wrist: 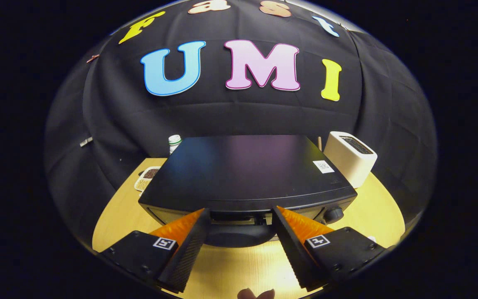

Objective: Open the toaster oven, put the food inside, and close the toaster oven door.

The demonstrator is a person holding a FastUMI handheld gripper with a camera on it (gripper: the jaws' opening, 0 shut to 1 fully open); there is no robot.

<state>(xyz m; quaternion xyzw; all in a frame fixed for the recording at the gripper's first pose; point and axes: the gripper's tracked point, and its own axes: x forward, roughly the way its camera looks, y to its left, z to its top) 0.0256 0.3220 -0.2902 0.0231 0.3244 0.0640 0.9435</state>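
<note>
1. Black toaster oven (247,170) standing on a pale wooden table (371,207), seen from above and in front; flat dark top, a small white label (323,166) near its right rear corner.
2. Door on the oven's front face apparently still shut, with the dark curved handle (239,236) bulging out below the oven's front edge.
3. Gripper (241,216) spread wide and released, nothing clasped; fingertips level with the oven's front edge, one to each side of the handle, the handle lying in the gap between them. Contact with the oven front not discernible.
4. Round knob (333,214) on the oven's front, at its right end, just beyond the right finger.
5. White boxy appliance (350,158) with a dark slotted top, just behind and to the right of the oven, tilted by the lens.
6. Thin wooden stick (319,143) rising between the oven's right rear corner and that white appliance.
7. White tray (147,177) with compartments of brown and pale grainy contents, to the left of the oven, close beside its left wall.
8. Small white bottle with a green band (174,143) behind the oven's left rear corner.
9. Tips of a person's fingers (255,294) low in front of the oven, nearer than the gripper.
10. Food for the oven: not identifiable with certainty.
</note>
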